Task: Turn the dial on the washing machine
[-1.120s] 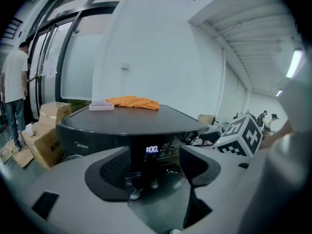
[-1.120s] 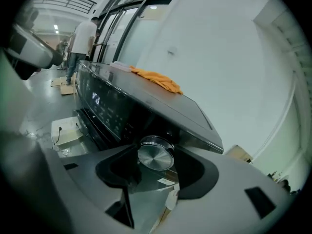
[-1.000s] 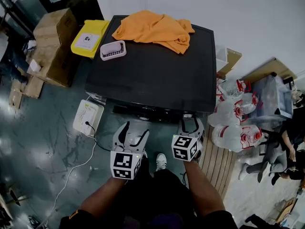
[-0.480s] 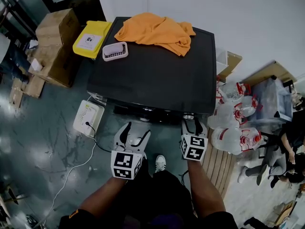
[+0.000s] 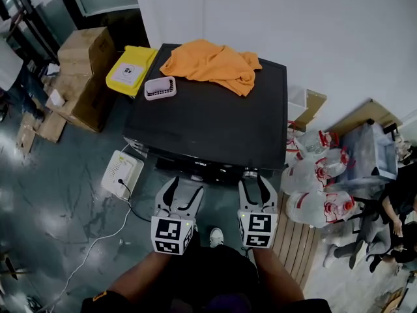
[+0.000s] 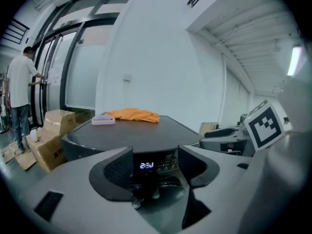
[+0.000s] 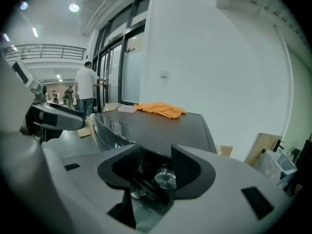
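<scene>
Head view showed the left gripper (image 5: 184,186) before the washing machine (image 5: 215,116), fingers (image 6: 114,172) apart and empty. On the right gripper (image 5: 254,182), fingers (image 7: 192,172) had just been closing yet stood released, the dial (image 7: 165,178) on the machine's front between them, untouched.

Smooth, dark, faintly glossy lid on the washing machine (image 5: 215,122); shiny chrome-like metal dial (image 7: 165,178); soft, wrinkled orange cloth (image 5: 212,62); ribbed pink plastic tray (image 5: 160,87); matt brown cardboard boxes (image 5: 85,44); polished, reflective floor (image 5: 58,201).

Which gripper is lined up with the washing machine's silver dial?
The right gripper: the silver dial shows, untouched, between its open jaws, which have just been closing; the left gripper faces the lit display.
</scene>
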The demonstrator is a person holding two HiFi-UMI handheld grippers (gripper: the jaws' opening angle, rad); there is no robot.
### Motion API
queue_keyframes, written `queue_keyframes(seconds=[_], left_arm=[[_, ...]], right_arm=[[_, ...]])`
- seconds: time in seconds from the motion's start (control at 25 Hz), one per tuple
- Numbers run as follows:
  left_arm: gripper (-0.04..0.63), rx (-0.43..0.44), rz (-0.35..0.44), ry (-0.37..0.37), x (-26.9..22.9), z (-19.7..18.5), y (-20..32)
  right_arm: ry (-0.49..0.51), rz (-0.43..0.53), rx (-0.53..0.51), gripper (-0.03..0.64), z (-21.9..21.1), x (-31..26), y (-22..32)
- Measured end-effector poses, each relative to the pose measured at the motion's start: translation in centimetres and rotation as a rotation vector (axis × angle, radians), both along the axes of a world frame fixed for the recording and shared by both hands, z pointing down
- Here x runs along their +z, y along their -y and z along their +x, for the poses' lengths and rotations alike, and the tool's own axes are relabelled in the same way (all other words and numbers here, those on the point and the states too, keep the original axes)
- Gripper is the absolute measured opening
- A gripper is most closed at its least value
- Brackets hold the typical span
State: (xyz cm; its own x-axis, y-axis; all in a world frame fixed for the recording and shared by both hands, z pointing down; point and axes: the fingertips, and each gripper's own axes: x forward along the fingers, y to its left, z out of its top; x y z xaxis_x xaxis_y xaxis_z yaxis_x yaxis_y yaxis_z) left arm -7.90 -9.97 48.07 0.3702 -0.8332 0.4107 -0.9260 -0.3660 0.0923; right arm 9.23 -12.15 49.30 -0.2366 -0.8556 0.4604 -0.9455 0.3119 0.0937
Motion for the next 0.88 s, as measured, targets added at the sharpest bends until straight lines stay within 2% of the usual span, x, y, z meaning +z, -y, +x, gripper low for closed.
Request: queue_keyframes(seconds=[0.04, 0.16, 0.24, 0.28, 0.4, 0.52, 0.88], left_arm=[[0.288, -0.004, 0.013, 0.0, -0.7, 0.2, -0.3], [0.114, -0.029, 0.044, 0.019, -2.6, 0.5, -1.2], [0.043, -0.044, 0.057, 0.035, -3.8, 0.6, -1.9], [0.028, -0.048, 0.064, 0.036, -4.5, 0.7, -2.2], [0.012, -0.051, 0.086, 0.028, -6.6, 1.4, -3.4], [0.011, -0.053, 0.11, 0.022, -8.7, 2.1, -5.0], [0.011, -0.11, 0.142, 0.019, -10.6, 2.3, -7.9]], right_arm=[[0.002, 0.015, -0.016, 0.208, -0.2, -1.1, -0.4], [0.012, 0.045, -0.058, 0.171, -0.8, -3.7, -1.8], [0.023, 0.05, -0.086, 0.138, -1.4, -5.0, -2.7], [0.03, 0.052, -0.102, 0.121, -1.7, -5.6, -3.2], [0.058, 0.071, -0.144, 0.065, -2.3, -7.7, -4.6], [0.087, 0.103, -0.18, 0.039, -2.6, -9.9, -5.6], [0.136, 0.141, -0.265, 0.015, -2.8, -13.4, -7.9]])
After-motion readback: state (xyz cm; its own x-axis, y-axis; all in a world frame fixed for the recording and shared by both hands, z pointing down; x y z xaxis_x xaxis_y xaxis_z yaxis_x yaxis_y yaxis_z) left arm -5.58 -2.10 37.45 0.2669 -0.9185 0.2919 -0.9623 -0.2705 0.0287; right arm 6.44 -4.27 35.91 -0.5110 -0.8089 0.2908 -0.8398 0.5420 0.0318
